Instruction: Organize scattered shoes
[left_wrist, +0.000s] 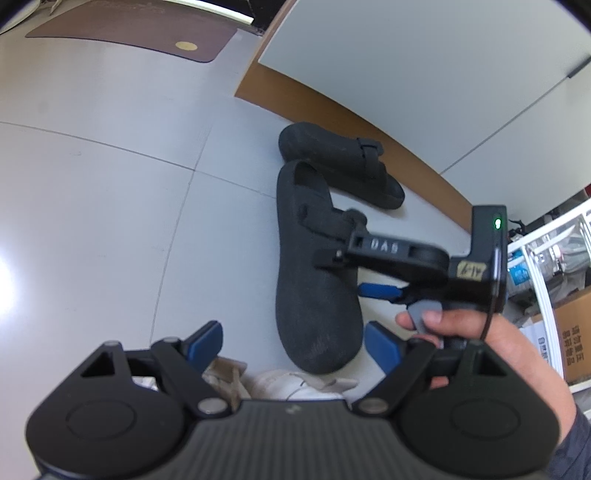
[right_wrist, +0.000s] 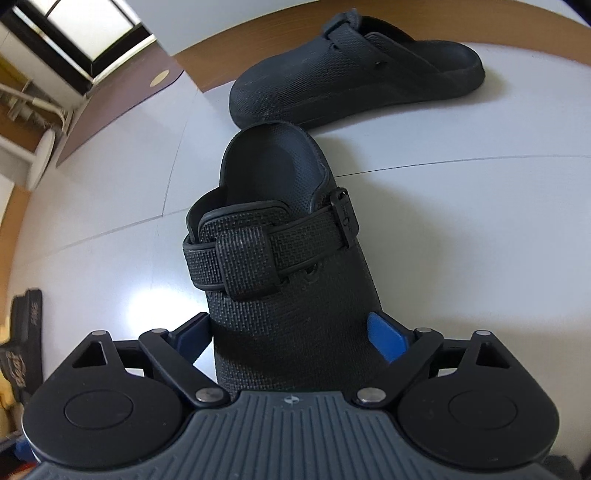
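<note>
Two black clogs lie on the pale floor by the wall. The near clog (left_wrist: 317, 295) (right_wrist: 288, 258) points its heel toward the far clog (left_wrist: 332, 162) (right_wrist: 351, 74), which rests along the wooden skirting. My right gripper (right_wrist: 288, 336) straddles the near clog's front, and its blue pads (right_wrist: 386, 339) sit against both sides. In the left wrist view, a hand (left_wrist: 480, 343) holds the right gripper (left_wrist: 343, 275) over that clog. My left gripper (left_wrist: 294, 345) stands open just short of the clog's toe, with a white shoe (left_wrist: 295, 384) below it.
A brown mat (left_wrist: 129, 29) (right_wrist: 110, 110) lies farther off on the floor. The white wall with wooden skirting (left_wrist: 369, 122) borders the clogs. A white rack (left_wrist: 546, 251) and a cardboard box (left_wrist: 576, 332) stand at the right. A black slipper with lettering (right_wrist: 22, 332) lies at the far left.
</note>
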